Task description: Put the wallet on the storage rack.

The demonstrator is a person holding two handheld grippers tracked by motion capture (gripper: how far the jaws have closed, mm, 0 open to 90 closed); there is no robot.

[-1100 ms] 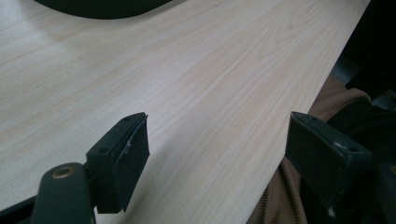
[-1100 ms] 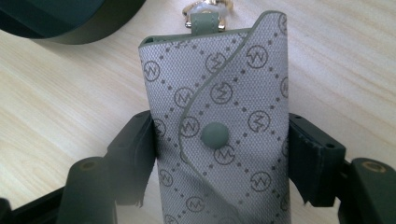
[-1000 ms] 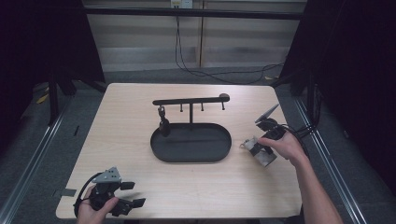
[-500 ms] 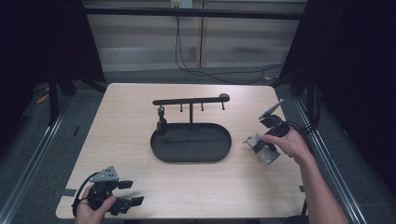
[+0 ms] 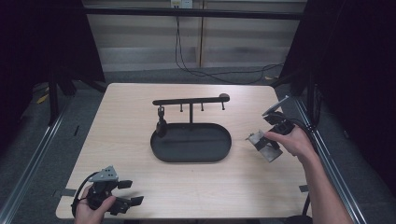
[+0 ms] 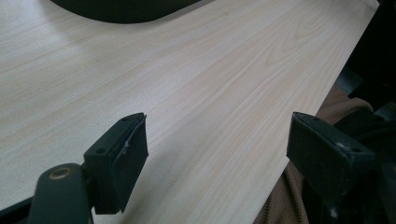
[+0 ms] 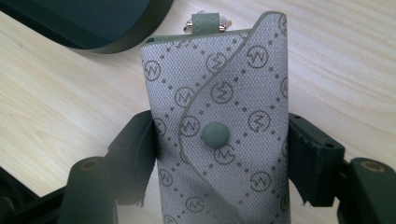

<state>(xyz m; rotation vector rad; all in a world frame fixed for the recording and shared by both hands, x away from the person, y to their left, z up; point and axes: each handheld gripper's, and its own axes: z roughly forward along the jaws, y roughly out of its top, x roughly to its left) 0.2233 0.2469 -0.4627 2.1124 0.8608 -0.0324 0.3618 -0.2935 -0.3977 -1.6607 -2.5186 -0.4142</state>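
Note:
A grey monogram key pouch (image 7: 219, 130) with a green snap button sits between the jaws of my right gripper (image 7: 219, 163), which is shut on its two sides. In the high view the pouch (image 5: 264, 145) is held low over the table, right of the black oval tray (image 5: 190, 154). From the tray rises a black hanger bar (image 5: 189, 100) with several hooks, and a small dark item (image 5: 161, 123) hangs from the leftmost hook. My left gripper (image 5: 130, 192) rests at the table's front left corner, open and with nothing in it; its jaws (image 6: 217, 158) stand wide apart over bare wood.
The light wooden table (image 5: 121, 121) has metal rails along both sides. The tray's rim (image 7: 107, 44) lies just ahead of the pouch in the right gripper view. The table's front edge and brown cloth (image 6: 289, 205) lie under the left gripper.
My right gripper has carried the pouch a little to the right, away from the tray. The left gripper has barely moved.

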